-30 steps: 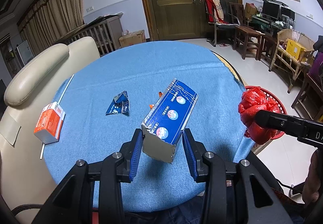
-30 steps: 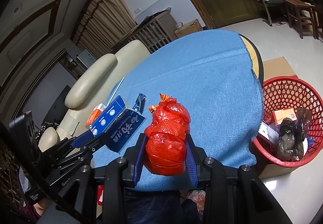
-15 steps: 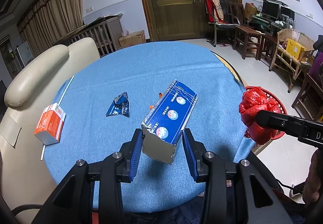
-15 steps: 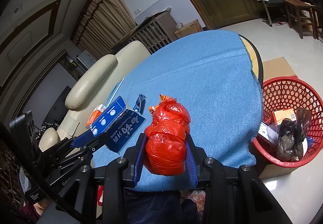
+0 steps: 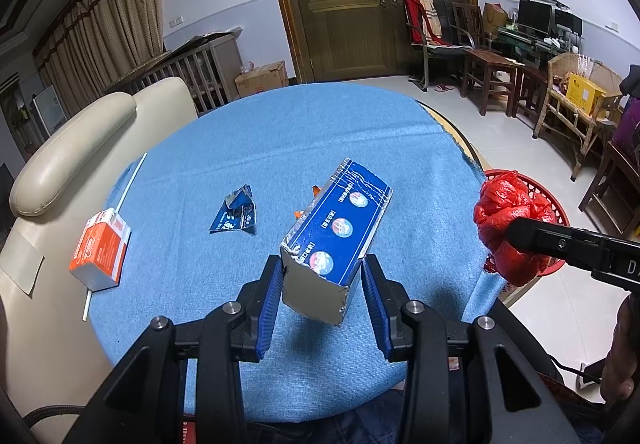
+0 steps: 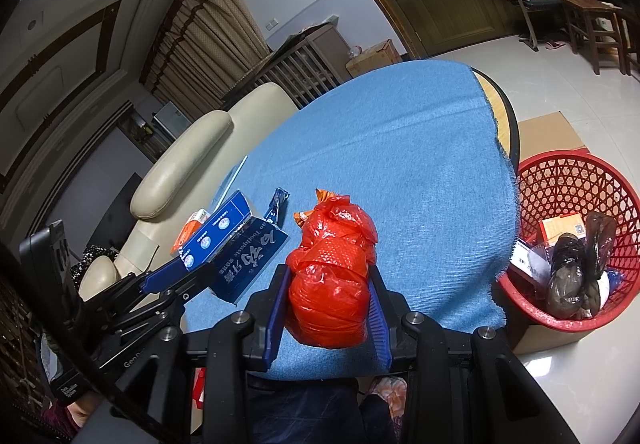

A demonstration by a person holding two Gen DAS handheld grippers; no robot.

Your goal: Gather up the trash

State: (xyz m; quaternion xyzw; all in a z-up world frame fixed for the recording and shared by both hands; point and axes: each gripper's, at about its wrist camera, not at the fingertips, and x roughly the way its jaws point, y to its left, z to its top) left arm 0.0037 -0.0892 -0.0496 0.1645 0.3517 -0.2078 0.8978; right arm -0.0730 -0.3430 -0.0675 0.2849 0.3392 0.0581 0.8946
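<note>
while both hands hung over the near edge of the round table (image 5: 460, 124), each gripper had its fingers closed on a piece of trash. the left gripper (image 5: 322, 290) clamped the lower end of a blue toothpaste box (image 5: 340, 232), which was lifted clear of the blue cloth (image 5: 280, 132) and tilted up and away, its torn silver end facing the camera. the right gripper (image 6: 330, 308) squeezed a bunched red plastic bag (image 6: 332, 276) between its blue pads, also held above the cloth near the table's edge. in the right wrist view the red basket (image 6: 568, 320) stood on the floor just past the table's rim, beside a cardboard box (image 6: 552, 132), with a dark bag and small cartons already in it. still lying on the cloth were a crumpled blue wrapper (image 5: 236, 214), an orange carton (image 5: 102, 248) near the left rim, and a thin white straw (image 5: 134, 176) partly under it. a cream armchair (image 5: 72, 148) stood against the table's left side.
</note>
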